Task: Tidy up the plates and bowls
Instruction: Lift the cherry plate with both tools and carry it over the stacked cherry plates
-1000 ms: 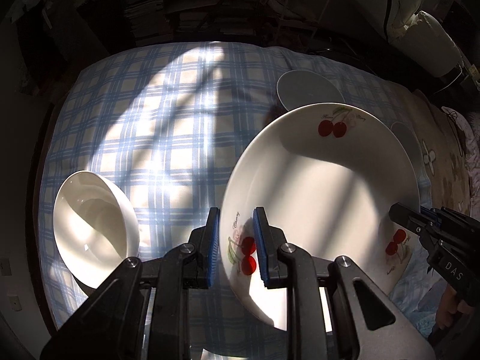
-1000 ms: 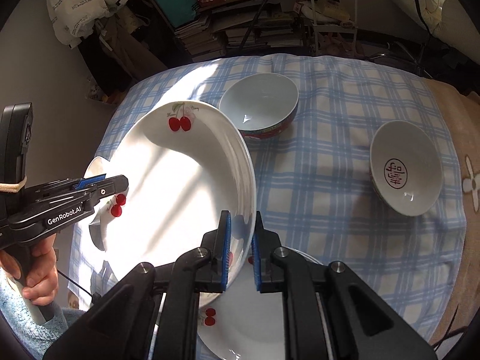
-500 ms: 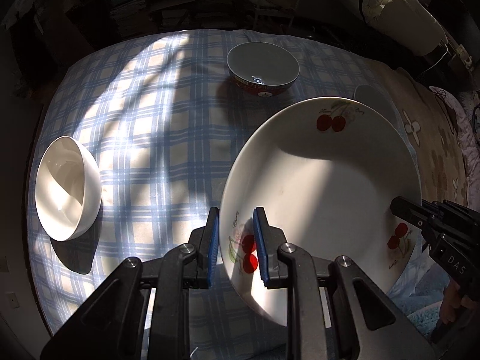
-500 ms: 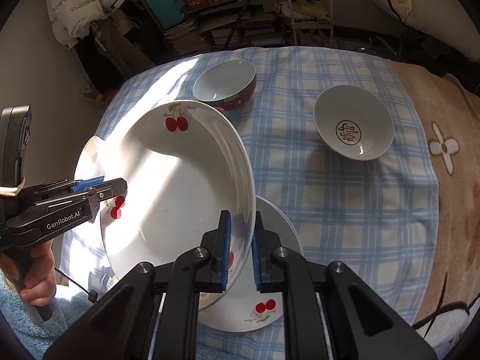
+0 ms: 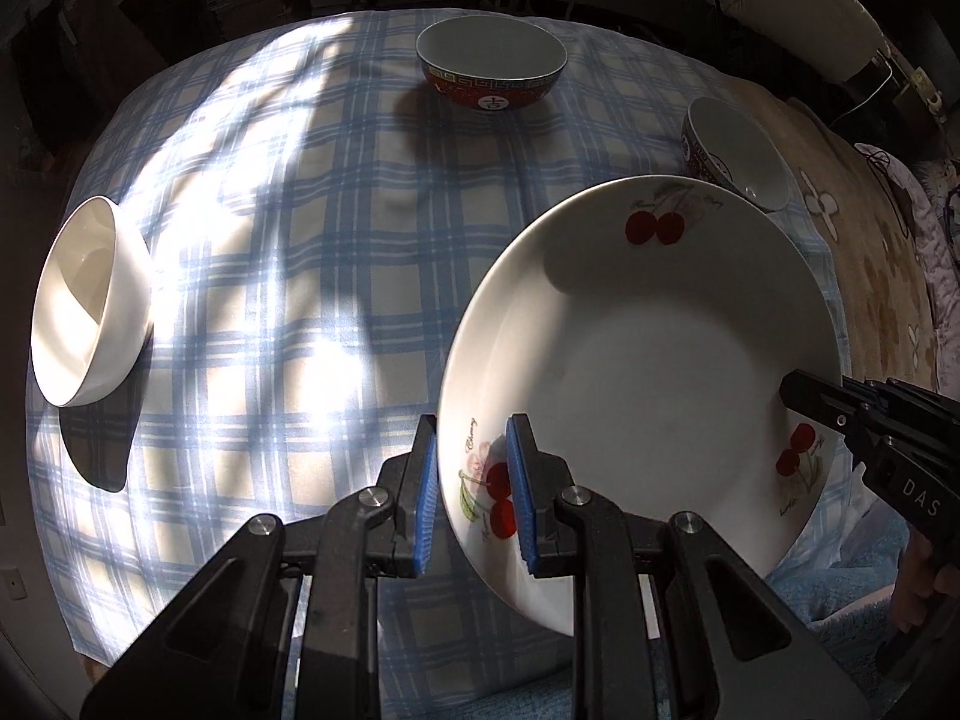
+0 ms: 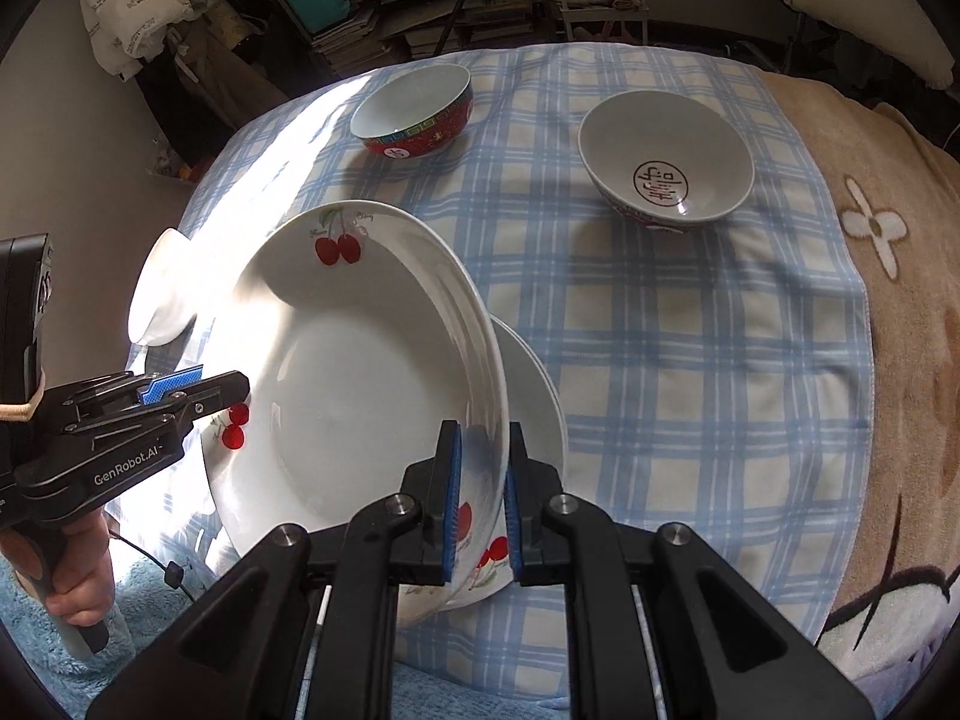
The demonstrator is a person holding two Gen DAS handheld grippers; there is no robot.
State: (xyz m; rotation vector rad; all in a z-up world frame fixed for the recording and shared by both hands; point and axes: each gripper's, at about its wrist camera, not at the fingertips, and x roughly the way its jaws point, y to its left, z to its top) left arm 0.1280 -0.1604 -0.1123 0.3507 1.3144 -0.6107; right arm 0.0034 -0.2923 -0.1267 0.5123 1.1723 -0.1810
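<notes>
Left wrist view: the left claw (image 5: 471,489) is clamped on the near rim of the cherry plate (image 5: 648,372), held tilted above the checked tabletop (image 5: 288,276). The right claw (image 5: 798,399) pinches the opposite rim. A white bowl (image 5: 90,312) sits at the left, a red bowl (image 5: 492,69) at the far edge, a second red bowl (image 5: 735,153) behind the plate.

Right wrist view: the right claw (image 6: 483,498) grips the plate's (image 6: 354,372) rim; a second plate (image 6: 534,384) lies on the cloth directly below.

Risk: both grips are thin rim pinches on glazed ware; uneven motion between hands could twist it loose onto the lower plate.

Compared with one second ago, the plate sits higher and the bowls appear farther off.
</notes>
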